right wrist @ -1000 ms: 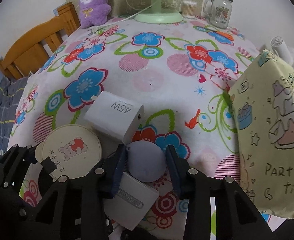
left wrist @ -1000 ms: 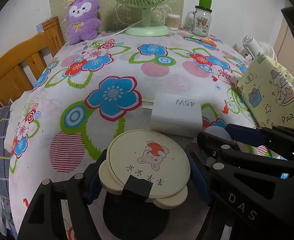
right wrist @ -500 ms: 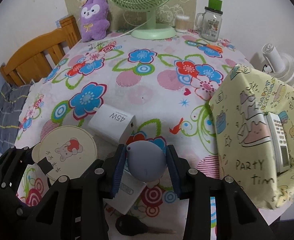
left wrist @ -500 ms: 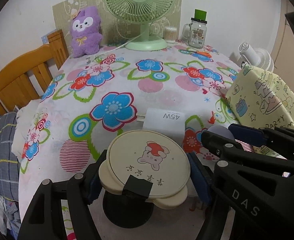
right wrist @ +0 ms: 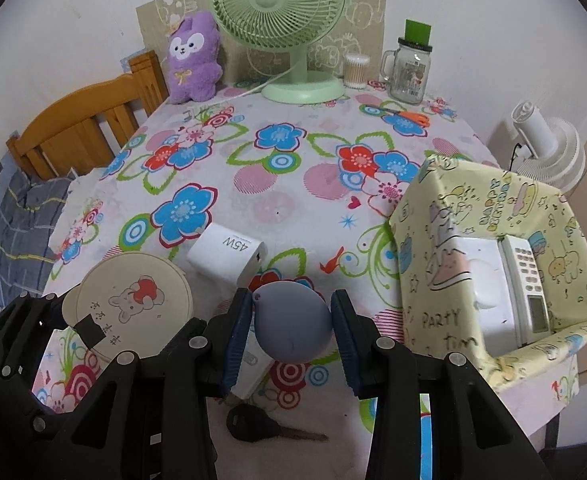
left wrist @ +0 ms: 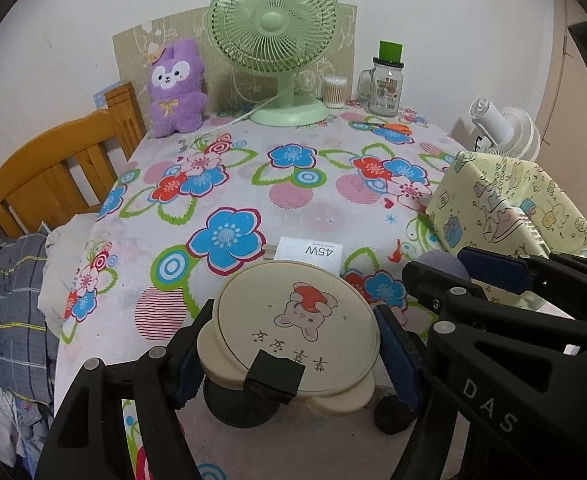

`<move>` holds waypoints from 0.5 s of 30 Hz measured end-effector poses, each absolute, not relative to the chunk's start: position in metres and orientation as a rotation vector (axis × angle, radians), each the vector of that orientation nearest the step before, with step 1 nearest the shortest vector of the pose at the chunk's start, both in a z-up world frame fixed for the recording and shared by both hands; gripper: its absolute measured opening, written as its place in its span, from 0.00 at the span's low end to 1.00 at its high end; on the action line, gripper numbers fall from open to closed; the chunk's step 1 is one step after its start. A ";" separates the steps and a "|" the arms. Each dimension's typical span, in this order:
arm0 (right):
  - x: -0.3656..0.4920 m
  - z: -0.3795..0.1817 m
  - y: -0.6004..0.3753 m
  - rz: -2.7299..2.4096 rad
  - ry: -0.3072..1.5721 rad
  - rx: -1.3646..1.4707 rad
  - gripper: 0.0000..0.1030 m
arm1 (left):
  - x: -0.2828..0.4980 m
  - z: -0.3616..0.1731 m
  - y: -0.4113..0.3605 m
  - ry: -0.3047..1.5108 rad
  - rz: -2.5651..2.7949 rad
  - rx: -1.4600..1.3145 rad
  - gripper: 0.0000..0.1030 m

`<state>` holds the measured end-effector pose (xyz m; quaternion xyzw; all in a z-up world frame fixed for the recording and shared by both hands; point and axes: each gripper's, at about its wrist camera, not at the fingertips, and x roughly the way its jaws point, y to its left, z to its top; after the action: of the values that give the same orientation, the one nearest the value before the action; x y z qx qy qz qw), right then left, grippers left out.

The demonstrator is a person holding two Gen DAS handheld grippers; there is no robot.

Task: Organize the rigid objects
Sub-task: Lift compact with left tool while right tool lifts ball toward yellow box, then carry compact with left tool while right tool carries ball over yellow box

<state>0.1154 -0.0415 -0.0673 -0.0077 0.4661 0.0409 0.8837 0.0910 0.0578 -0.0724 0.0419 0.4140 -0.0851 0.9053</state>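
Note:
My left gripper (left wrist: 293,344) is shut on a round cream compact mirror (left wrist: 297,336) with a bunny picture, held above the table; it also shows in the right wrist view (right wrist: 133,300). My right gripper (right wrist: 291,328) is shut on a grey-blue rounded object (right wrist: 291,328), also raised; it shows in the left wrist view (left wrist: 441,264). A white 45W charger (right wrist: 225,256) lies on the flowered tablecloth just beyond both grippers. A yellow patterned box (right wrist: 489,256) at the right holds a white remote (right wrist: 527,284).
A black car key (right wrist: 257,426) and a white flat device (right wrist: 249,368) lie under my right gripper. A green fan (right wrist: 289,28), purple plush (right wrist: 193,60), glass jar (right wrist: 411,68) and cotton swabs stand at the back. A wooden chair (right wrist: 81,128) is left; a white fan (right wrist: 545,144) right.
Both grippers have risen and pulled back from the table with their objects still held. The charger looks farther away and the yellow box's inside has come into view.

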 end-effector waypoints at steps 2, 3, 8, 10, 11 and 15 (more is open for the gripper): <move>0.112 -0.063 -0.044 0.086 0.963 -0.016 0.42 | 0.088 -0.068 0.056 0.849 -0.173 0.088 0.75; 0.110 -0.061 -0.045 0.087 0.960 -0.016 0.42 | 0.086 -0.066 0.054 0.844 -0.171 0.089 0.74; 0.102 -0.049 -0.052 0.087 0.939 -0.018 0.42 | 0.079 -0.056 0.046 0.825 -0.170 0.095 0.74; 0.098 -0.044 -0.056 0.088 0.929 -0.019 0.42 | 0.076 -0.051 0.041 0.819 -0.172 0.096 0.74; 0.097 -0.042 -0.058 0.088 0.926 -0.018 0.42 | 0.074 -0.049 0.039 0.815 -0.172 0.098 0.74; 0.092 -0.034 -0.067 0.087 0.911 -0.018 0.42 | 0.071 -0.042 0.031 0.809 -0.178 0.098 0.74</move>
<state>0.0920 -0.0667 -0.0335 -0.0086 0.4397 0.0419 0.8971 0.0705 0.0310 -0.0422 0.0475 0.3930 -0.0863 0.9143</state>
